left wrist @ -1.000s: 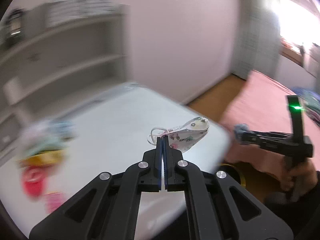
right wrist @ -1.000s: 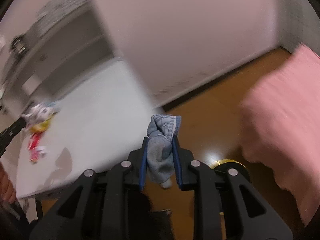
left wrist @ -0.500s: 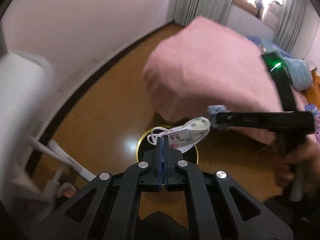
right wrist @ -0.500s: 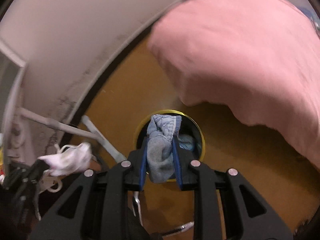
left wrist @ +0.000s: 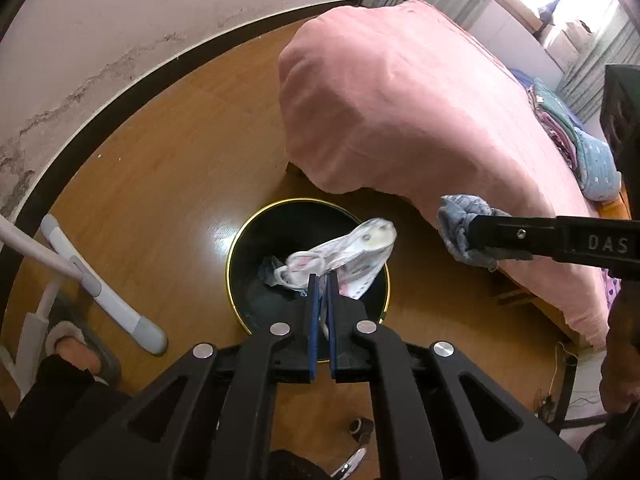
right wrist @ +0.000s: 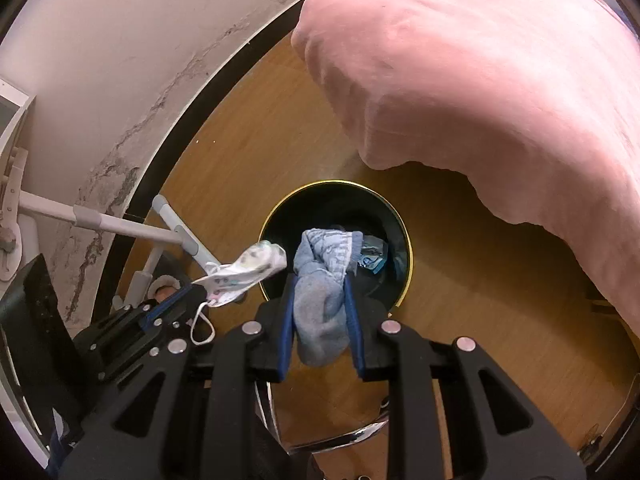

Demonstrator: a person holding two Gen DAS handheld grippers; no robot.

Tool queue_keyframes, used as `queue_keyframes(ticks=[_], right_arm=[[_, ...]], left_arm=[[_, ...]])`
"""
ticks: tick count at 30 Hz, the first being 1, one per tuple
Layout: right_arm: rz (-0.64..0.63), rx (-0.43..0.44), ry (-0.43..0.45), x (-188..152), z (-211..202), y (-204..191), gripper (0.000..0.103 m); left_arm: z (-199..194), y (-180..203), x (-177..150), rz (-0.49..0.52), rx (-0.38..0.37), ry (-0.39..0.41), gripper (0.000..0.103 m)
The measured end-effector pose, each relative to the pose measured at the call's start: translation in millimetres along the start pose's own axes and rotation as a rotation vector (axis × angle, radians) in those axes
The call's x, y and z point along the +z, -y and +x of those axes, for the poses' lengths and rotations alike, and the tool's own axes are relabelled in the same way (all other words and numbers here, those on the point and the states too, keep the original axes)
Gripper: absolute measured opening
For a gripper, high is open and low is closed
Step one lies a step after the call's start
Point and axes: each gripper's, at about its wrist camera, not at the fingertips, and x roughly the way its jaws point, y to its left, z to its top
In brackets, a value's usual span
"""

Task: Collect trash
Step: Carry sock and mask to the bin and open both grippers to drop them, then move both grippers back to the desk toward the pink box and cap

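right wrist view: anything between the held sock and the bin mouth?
Nothing. The right gripper holds the grey sock over the bin; the face mask hangs off to one side.

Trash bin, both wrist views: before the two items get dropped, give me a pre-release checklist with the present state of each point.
1. Left tongs shut on the patterned face mask: ok.
2. Right tongs clamped on the grey-blue sock: ok.
3. Black bin with gold rim open, no lid: ok.
4. Room left inside the bin, only a few scraps at the bottom: ok.
5. Mask over the bin opening: ok in the left wrist view; the right view shows it near the rim's edge, so cannot tell for sure.
6. Sock over the opening: cannot tell, the views disagree.
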Motion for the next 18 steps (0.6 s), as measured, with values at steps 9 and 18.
queue_keyframes(ticks=[9,18], right_arm=[[-0.006,0.014,0.010,3.0,1.5,-4.1,0.025],[-0.003,0.016,0.051,6.9,-6.3,-4.6,0.060]], left_arm=[[-2.1,1.2,1.3,-0.011,-0.012,0.016,0.043],[-22.2,9.6,-0.4,0.024,0.002,0.043,0.056]])
